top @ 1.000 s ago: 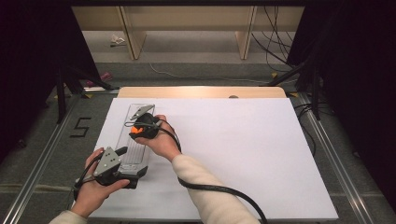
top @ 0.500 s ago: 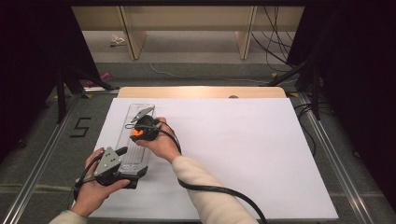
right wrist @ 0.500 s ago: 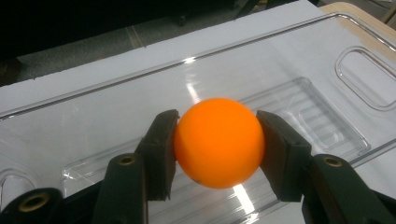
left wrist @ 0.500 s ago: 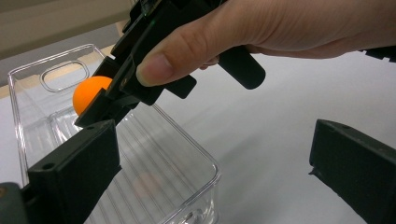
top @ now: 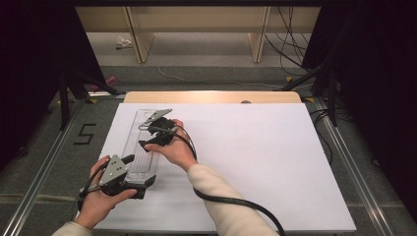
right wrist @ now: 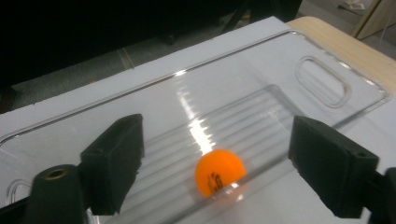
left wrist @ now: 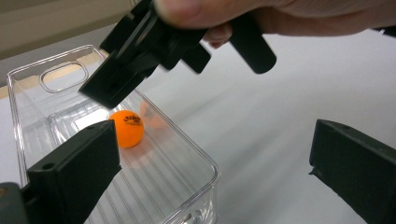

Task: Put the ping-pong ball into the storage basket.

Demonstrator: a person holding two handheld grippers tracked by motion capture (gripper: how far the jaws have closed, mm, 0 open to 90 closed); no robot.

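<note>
Item: one orange ball, printed with dark lettering, lay loose on the ribbed floor of a clear plastic tray at the left part of the white table. Your right gripper hung over the tray's middle; in the right gripper view its fingers were spread wide, with the ball below and between them, nearer the right finger's side of centre, touching neither. Your left gripper sat at the tray's near end; in the left gripper view its fingers were likewise spread apart and held nothing, the left finger over the tray's interior and the right one out over bare table. From that view the ball lay just beyond the left finger's tip, under the right gripper. The tray had a slot handle at its far end, near the table's wooden edge.
</note>
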